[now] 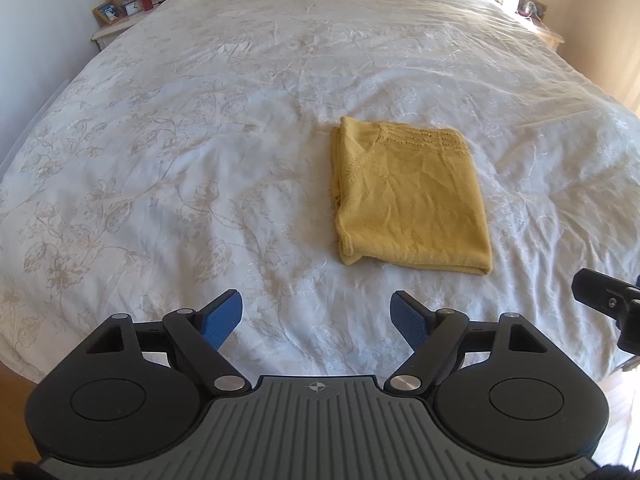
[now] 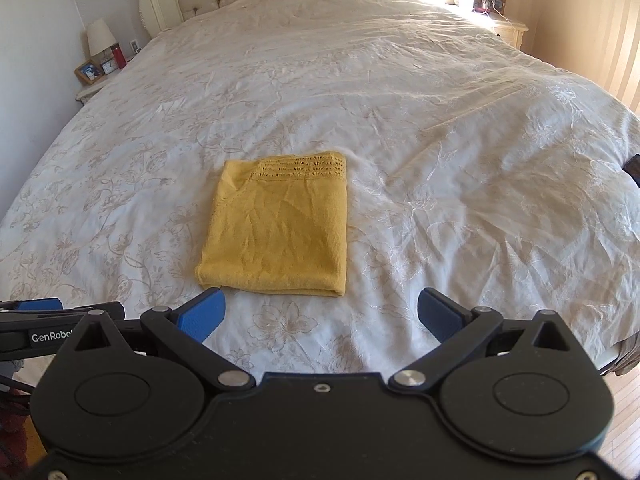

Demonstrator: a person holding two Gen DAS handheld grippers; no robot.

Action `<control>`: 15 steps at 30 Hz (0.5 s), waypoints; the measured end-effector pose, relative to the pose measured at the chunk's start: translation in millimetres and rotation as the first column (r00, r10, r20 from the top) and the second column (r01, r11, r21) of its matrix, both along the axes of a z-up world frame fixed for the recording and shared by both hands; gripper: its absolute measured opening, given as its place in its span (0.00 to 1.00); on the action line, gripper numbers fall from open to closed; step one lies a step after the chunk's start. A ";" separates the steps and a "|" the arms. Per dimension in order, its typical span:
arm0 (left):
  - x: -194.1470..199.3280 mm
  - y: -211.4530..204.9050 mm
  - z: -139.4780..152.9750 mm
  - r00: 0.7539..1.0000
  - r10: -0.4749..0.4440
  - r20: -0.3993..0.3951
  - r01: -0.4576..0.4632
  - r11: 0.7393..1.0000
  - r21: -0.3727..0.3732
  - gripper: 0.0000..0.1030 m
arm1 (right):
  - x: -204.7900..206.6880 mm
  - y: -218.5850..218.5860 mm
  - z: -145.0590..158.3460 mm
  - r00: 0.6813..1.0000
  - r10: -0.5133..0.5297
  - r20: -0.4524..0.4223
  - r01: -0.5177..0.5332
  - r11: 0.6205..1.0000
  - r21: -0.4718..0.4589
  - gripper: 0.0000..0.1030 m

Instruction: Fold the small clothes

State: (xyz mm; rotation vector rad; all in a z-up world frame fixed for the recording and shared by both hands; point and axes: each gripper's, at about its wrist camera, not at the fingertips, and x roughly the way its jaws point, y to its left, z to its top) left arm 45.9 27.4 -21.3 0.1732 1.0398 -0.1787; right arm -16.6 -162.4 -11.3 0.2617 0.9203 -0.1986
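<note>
- The only legible writing was "GenRobo" in white letters on the black arm of the left gripper (image 2: 36,308), which reached in from the left edge of the right wrist view; the rest of the word was cut off behind the right gripper's body.
- A small crosshair mark sat on the grey ribbed body of the left gripper (image 1: 316,312) in its own view; no other label could be read.
- The folded yellow garment (image 1: 408,196) lay flat on the bedspread (image 1: 160,160), a neat rectangle with an openwork knit band along its far edge.
- The left gripper hung over the bedspread with its blue pads spread apart and nothing between them; the garment lay ahead of it and to its right, apart from its fingertips.
- The right gripper (image 2: 320,312) was likewise released, its blue pads wide and empty, with the near edge of the folded yellow garment (image 2: 276,220) just beyond its left fingertip.
- On the left nightstand (image 2: 90,90) stood a lamp (image 2: 100,36), a red cylindrical container (image 2: 117,56) whose contents could not be seen, a small clock (image 2: 107,66) and a framed picture (image 2: 89,71).
</note>
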 end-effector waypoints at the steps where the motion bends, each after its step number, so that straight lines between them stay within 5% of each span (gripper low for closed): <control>1: 0.0 0.0 0.0 1.000 0.000 0.001 0.000 1.000 -0.001 0.78 | -0.5 -0.2 -0.1 1.000 0.001 0.001 -0.001 1.000 0.000 0.99; 15: 6.1 3.5 -3.2 1.000 0.008 -0.015 -0.008 1.000 -0.004 0.79 | 8.6 6.4 -1.0 1.000 0.009 -0.011 -0.009 1.000 0.011 0.99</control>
